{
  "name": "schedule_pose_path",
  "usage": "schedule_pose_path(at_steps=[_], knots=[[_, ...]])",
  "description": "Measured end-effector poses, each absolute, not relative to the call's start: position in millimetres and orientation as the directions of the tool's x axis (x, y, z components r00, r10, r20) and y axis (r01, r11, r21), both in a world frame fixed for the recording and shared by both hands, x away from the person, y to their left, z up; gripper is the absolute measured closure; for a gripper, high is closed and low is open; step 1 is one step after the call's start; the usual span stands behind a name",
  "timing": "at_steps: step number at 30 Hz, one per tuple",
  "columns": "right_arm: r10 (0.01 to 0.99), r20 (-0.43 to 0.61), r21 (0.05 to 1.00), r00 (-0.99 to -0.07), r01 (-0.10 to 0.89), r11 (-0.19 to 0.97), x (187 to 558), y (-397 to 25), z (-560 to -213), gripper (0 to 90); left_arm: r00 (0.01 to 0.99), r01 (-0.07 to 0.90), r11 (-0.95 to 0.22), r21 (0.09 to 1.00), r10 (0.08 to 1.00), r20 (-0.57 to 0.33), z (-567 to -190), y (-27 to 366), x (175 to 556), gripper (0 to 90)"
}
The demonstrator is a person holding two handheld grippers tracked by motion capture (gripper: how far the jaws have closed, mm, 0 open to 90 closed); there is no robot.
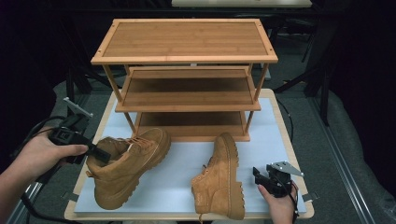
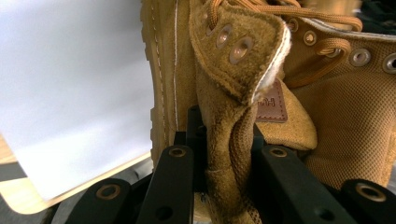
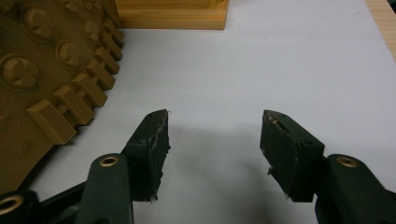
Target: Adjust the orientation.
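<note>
Left gripper [image 1: 100, 154] had its jaws clamped on the soft collar of a tan boot [image 1: 128, 163] tilted on the white mat [image 1: 177, 182] before the wooden rack [image 1: 187, 79]; right gripper [image 3: 214, 140] gaped empty beside the other boot [image 1: 222, 179]; the floppy suede might have slipped free when lifted.

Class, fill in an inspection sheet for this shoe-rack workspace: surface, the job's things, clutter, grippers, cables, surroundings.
Surface: white sheet on a light wooden table.
Job's things: tan suede lace-up boot at left, tilted, its collar clamped; second tan boot at right lying on its side, lugged sole toward the right gripper; three-tier bamboo shoe rack at the back, no shoes on the shelves.
Clutter: nothing seen.
Grippers: left gripper shut on the left boot's collar; right gripper open, beside the right boot's sole, apart from it.
Cables: black cable looping from the left gripper.
Surroundings: dark, grey floor.
</note>
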State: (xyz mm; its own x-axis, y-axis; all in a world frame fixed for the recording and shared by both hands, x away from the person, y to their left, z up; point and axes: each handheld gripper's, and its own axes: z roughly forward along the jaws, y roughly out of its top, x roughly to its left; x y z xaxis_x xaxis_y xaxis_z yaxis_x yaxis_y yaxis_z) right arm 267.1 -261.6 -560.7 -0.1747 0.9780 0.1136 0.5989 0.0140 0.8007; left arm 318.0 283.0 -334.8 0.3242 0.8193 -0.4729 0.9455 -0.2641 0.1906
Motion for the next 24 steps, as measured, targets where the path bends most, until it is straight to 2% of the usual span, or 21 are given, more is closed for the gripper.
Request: schedule_pose_path(at_steps=[6, 13, 24], knots=[[0.979, 0.113, 0.803, -0.172, 0.596, 0.012, 267, -262, -560, 41.7, 0.347, 0.936, -0.258, 0.239, 0.782, -0.518, -313, 283, 309, 80.3], [0.979, 0.121, 0.81, -0.167, 0.587, 0.0, 267, -263, -561, 41.7, 0.361, 0.928, -0.247, 0.277, 0.774, -0.519, -274, 277, 298, 80.0], [0.978, 0.127, 0.808, -0.167, 0.589, -0.005, 267, -264, -560, 41.7, 0.395, 0.913, -0.258, 0.316, 0.755, -0.523, -255, 270, 300, 80.1]])
